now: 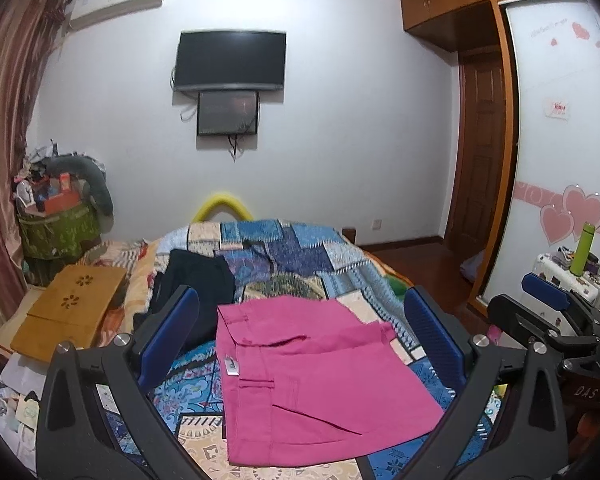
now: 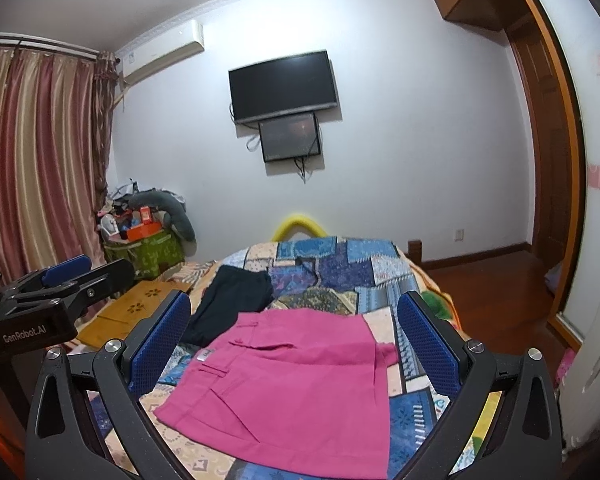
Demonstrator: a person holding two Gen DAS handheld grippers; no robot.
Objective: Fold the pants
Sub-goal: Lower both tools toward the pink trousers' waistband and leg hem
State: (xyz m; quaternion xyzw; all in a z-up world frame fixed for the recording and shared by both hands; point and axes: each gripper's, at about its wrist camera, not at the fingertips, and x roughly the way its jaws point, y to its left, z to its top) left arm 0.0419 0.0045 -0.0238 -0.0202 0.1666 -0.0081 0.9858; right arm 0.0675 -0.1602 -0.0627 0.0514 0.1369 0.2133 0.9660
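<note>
Your left gripper (image 1: 300, 344) is spread wide, its two blue-padded fingers (image 1: 172, 336) standing well apart with nothing between them, raised above the bed with the cloth below. Your right gripper (image 2: 296, 344) is released the same way, its blue pads (image 2: 424, 344) far apart and empty, and it sits just beside the left one: each wrist view catches the other tool at its edge. Framed between both pairs of fingers lie the pink pants (image 1: 312, 384), folded into a compact, roughly square stack on the near part of the bed. In the left wrist view the waistband runs along the stack's left side, with a small white label (image 1: 231, 366) showing at that edge and a pocket slit lower down; a loose corner of pink fabric (image 1: 384, 328) sticks out past the right side of the stack. The pants rest flat on a patchwork quilt (image 1: 300, 256) of blue, cream and purple blocks. Just beyond the stack, toward the left, a dark garment (image 1: 196, 280) lies on the same quilt, near the pink pants; whether the two touch you cannot tell. Further left, a wooden lap table (image 1: 72, 312) with flower cut-outs sits at the bed's side. On the far wall hangs a black television (image 1: 230, 60) with a smaller screen (image 1: 228, 113) under it, an air conditioner (image 1: 118, 4) high to the left, striped curtains (image 2: 36, 152) beside that, and a wooden wardrobe (image 1: 480, 120) to the right.
</note>
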